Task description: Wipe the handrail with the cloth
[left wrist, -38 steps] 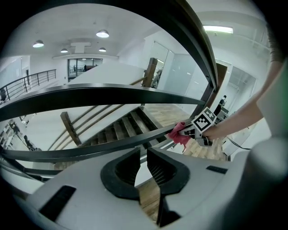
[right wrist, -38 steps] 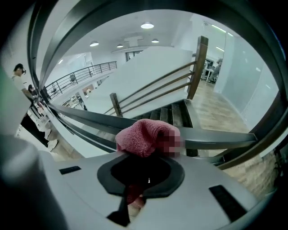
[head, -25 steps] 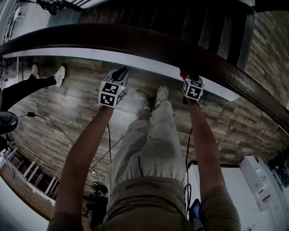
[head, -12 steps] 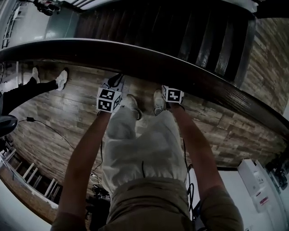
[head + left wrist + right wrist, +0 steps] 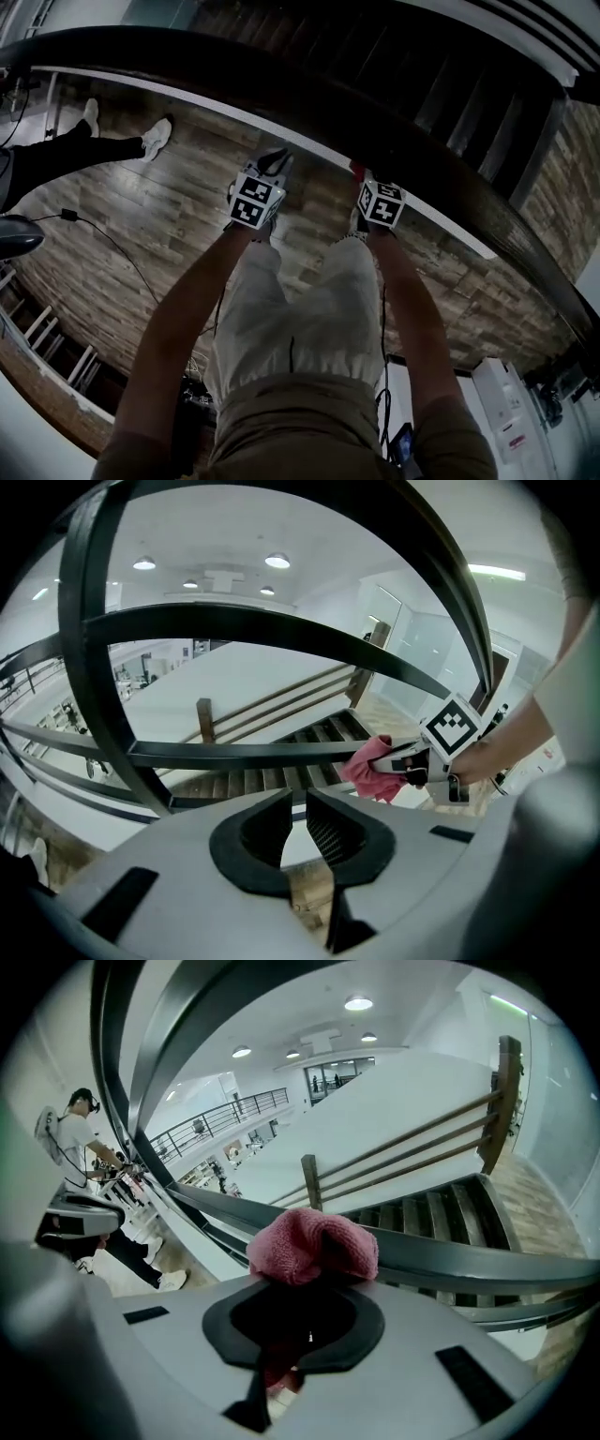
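Quick headcount from here:

- Two tongs, a left one point(image 5: 275, 161) and a right one point(image 5: 358, 172).
- Two marker cubes point(image 5: 256, 199), one on each.
- One pink cloth point(image 5: 314, 1244).
- One dark handrail point(image 5: 309, 89).
- One other person point(image 5: 73, 1143) off to the side, wearing two white sneakers point(image 5: 157, 137).
- One black cable point(image 5: 103, 246) trailing over the wood floor point(image 5: 169, 211).
- One white box point(image 5: 511, 398) in the lower right of the head view.
- Two wooden posts point(image 5: 309, 1183) across the stairwell in the right gripper view, with three wooden rails point(image 5: 412, 1157) between them.
- Four round ceiling lights point(image 5: 277, 562), as far as I can count in the left gripper view.
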`<state>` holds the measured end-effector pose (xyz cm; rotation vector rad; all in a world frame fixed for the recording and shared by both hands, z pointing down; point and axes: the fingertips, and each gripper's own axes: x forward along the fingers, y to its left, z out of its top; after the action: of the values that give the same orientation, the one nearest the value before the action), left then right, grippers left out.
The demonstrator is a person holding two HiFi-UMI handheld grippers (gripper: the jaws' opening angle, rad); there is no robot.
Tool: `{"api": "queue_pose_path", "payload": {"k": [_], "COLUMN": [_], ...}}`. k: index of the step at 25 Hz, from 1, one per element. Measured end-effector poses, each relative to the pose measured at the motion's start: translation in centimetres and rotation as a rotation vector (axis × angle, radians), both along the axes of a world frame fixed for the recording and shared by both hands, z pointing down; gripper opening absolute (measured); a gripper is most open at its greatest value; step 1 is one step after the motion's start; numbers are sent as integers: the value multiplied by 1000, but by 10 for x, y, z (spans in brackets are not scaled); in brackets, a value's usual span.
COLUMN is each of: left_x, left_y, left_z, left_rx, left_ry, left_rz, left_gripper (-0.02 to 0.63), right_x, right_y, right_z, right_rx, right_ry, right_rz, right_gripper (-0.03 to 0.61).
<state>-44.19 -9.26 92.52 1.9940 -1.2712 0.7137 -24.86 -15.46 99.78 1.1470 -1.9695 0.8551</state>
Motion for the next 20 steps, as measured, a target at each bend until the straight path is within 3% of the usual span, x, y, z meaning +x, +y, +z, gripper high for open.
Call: {"api": "queue_pose_path", "payload": {"k": [11, 20], "left_x": [-214, -305], "left_y": [41, 61], "left_z": [-22, -28], "left_rx": [31, 35], "left_ry": [22, 8], "left_rz": [-64, -99], "left_gripper": [40, 40], "right_x": [-245, -401], "right_y": [6, 3], "right_z": [0, -2], "right_rx": [33, 61], "right_ry": [-13, -84], "right_rz": [-2, -79], "right_gripper": [41, 41]}}
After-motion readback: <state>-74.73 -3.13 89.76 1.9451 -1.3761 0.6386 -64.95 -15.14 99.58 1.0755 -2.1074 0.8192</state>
